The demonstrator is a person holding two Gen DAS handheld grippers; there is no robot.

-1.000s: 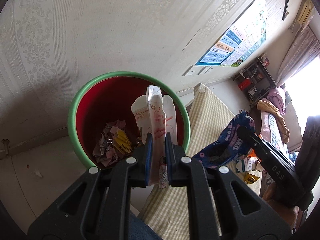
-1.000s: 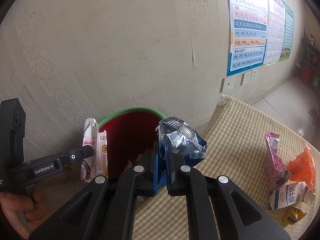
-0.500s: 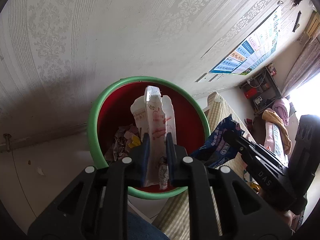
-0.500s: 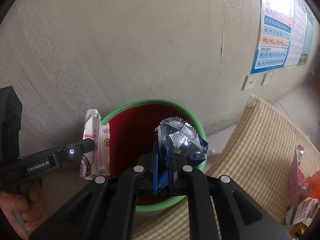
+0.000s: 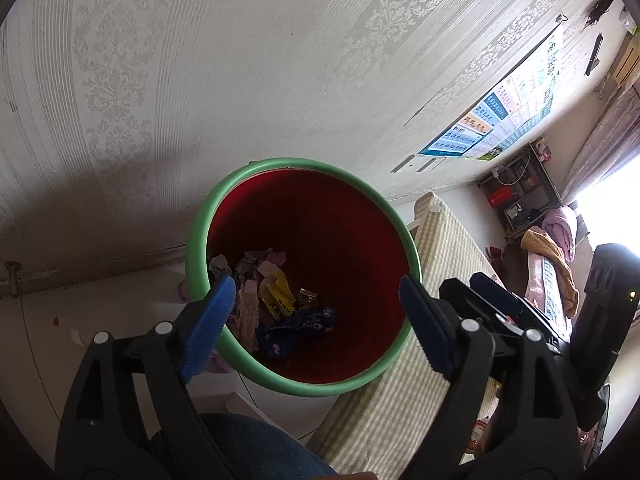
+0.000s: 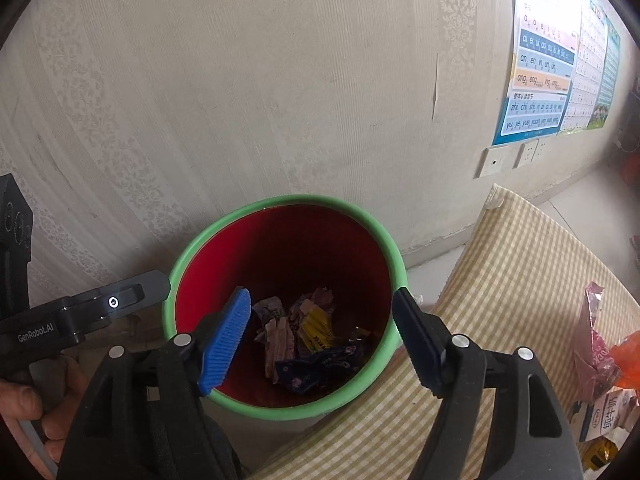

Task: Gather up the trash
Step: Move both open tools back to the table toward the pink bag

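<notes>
The left gripper is spread wide with nothing between its blue pads, held above the mouth of a bin that has a green rim and a red inside. The right gripper is spread wide and empty too, hanging over the same bin from the table side. Down at the bottom of the bin lies the trash — a dark blue wrapper, a yellow wrapper and some pinkish crumpled wrappers in a loose heap. The bin stands against a pale patterned wall, right beside the edge of a table covered with a checked cloth. Further along the cloth, near the right edge of the right wrist view, lie a pink packet, an orange wrapper and a milk carton — well apart from the bin. A letter chart hangs on the wall above two sockets.
</notes>
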